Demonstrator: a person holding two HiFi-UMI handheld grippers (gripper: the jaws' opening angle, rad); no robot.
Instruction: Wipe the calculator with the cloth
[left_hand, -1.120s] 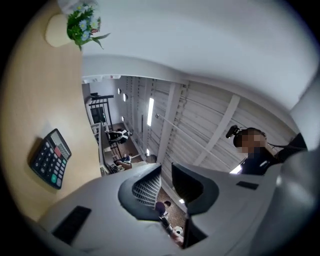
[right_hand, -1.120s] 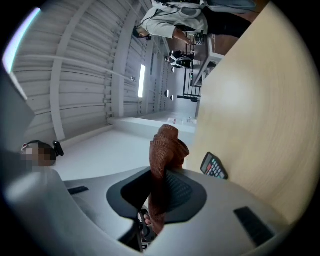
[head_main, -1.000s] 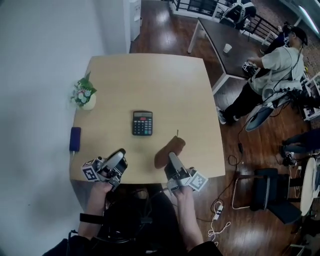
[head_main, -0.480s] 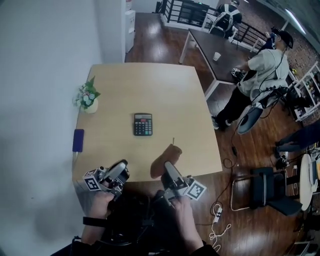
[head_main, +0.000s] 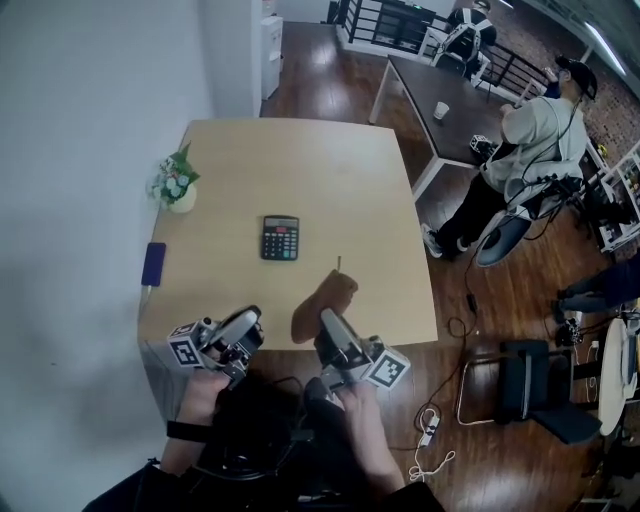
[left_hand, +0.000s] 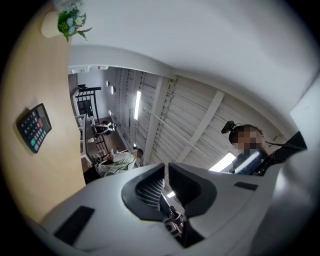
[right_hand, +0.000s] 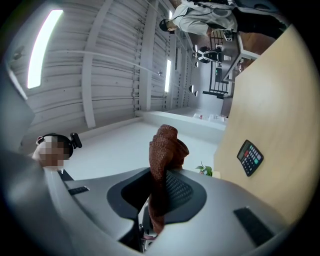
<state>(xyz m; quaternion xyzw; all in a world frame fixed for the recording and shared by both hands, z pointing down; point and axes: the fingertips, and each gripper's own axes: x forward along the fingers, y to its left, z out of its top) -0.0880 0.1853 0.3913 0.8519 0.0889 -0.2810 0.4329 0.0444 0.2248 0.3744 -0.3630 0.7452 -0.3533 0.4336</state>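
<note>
Both jaws of the right gripper (head_main: 327, 322) clamped a crumpled brown woven cloth (right_hand: 165, 147). The left gripper's (left_hand: 165, 169) jaws had just been closing, nearly together, empty; the black rectangular calculator (head_main: 280, 238) lay well ahead of both.

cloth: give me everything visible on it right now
The cloth is reddish-brown with a coarse woven texture, bunched into a narrow wad. The right claw is shut on its lower part. The rest sticks out past the claw's tips, and its top is folded over. In the head view it sits over the near part of the wooden table, seemingly clear of the surface and well apart from the calculator. Only the claw appears to touch it.
</note>
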